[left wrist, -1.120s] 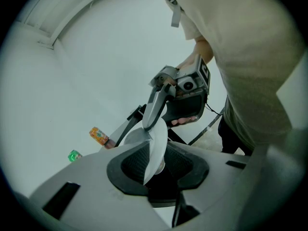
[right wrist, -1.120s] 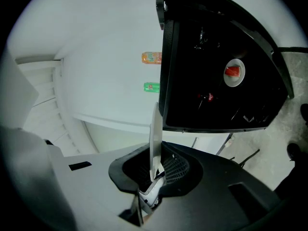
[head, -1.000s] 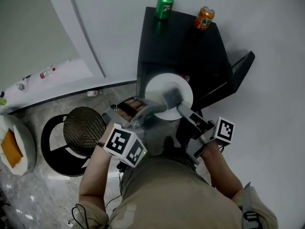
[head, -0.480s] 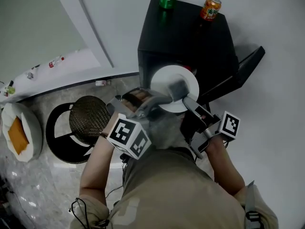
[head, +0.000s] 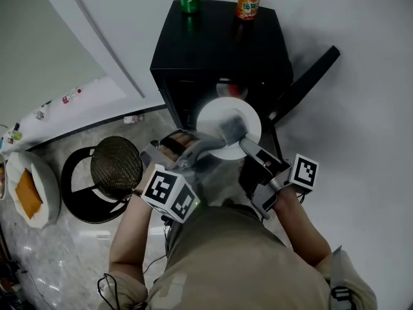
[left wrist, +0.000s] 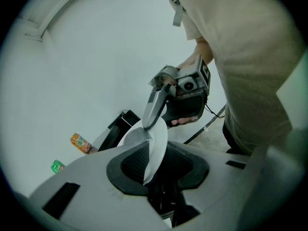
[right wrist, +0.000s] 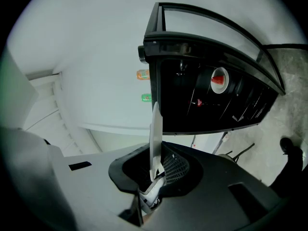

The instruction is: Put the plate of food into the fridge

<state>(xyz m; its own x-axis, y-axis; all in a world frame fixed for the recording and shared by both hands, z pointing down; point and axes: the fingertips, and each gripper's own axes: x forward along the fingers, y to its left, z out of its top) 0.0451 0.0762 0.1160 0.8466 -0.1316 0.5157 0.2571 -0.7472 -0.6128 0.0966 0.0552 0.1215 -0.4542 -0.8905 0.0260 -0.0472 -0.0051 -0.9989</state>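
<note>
White and thin at the edge, the plate (head: pixel 216 118) hung between your two claws. The left claw (head: pixel 210 143) was clenched on one side of the rim and the right claw (head: pixel 239 137) on the rim across from it. Each jaw pair bit only a narrow strip.

Ahead of both claws stood the black fridge (head: pixel 219 50). Its door (head: pixel 308 75) was swung open on the right claw's side, and the plate was just short of the opening.

Your main risk was the two hands drifting apart or twisting against each other. Either could have levered the rim out of one grip and tipped the plate. No view showed me food on it, but anything there would have slid off.

The opening looked tight, so the right claw could have clipped the door. The plate's leading edge could also have struck the red-and-white item (right wrist: pixel 219 79) already inside.
</note>
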